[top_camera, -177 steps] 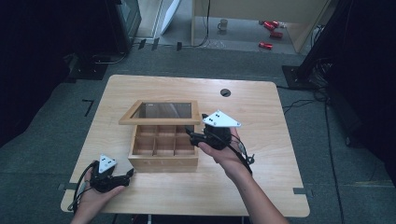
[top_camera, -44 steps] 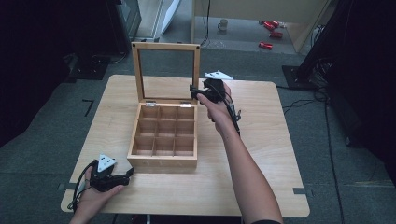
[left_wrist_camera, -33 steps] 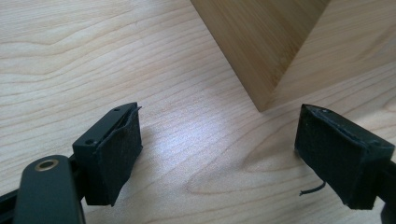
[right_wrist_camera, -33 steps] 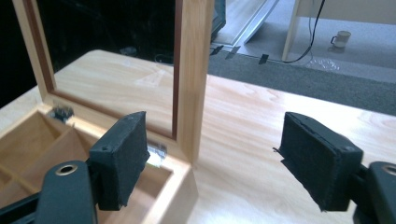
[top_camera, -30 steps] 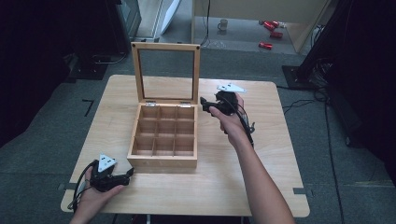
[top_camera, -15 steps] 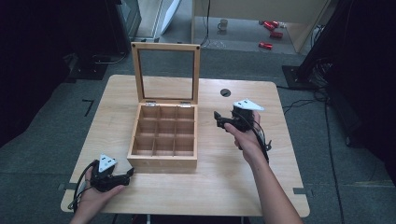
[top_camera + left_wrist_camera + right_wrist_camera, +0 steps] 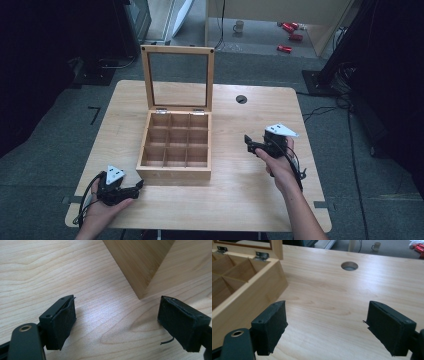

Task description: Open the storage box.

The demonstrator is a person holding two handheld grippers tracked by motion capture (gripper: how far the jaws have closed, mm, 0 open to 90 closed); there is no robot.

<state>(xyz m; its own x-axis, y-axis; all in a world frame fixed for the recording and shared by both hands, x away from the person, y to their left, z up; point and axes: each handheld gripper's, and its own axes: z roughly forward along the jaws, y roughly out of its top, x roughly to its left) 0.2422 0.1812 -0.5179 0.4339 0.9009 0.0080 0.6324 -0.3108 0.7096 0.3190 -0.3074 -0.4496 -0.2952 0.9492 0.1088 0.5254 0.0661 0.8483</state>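
Observation:
A wooden box point(image 7: 175, 145) with several empty compartments stands mid-table, its glass-paned lid point(image 7: 177, 77) upright and open. My right gripper point(image 7: 248, 142) hovers over bare table to the right of the box, pointing toward it. Its jaws have just been opening and stand wide with nothing between them point(image 7: 329, 327); the box's right wall point(image 7: 242, 290) lies to their left. My left gripper point(image 7: 136, 186) rests at the table's front left, jaws open and empty point(image 7: 117, 322), aimed at the box's front corner point(image 7: 140, 262).
The light wooden table point(image 7: 250, 200) has a round cable hole point(image 7: 241, 99) behind the right gripper, also seen at the top of the right gripper view point(image 7: 349, 265). Dark floor with cables surrounds the table; a mug and red items lie far behind.
The right hand has left the raised lid and come back toward the front right of the table, sinking lower. The lid stays upright. The left hand has not moved.

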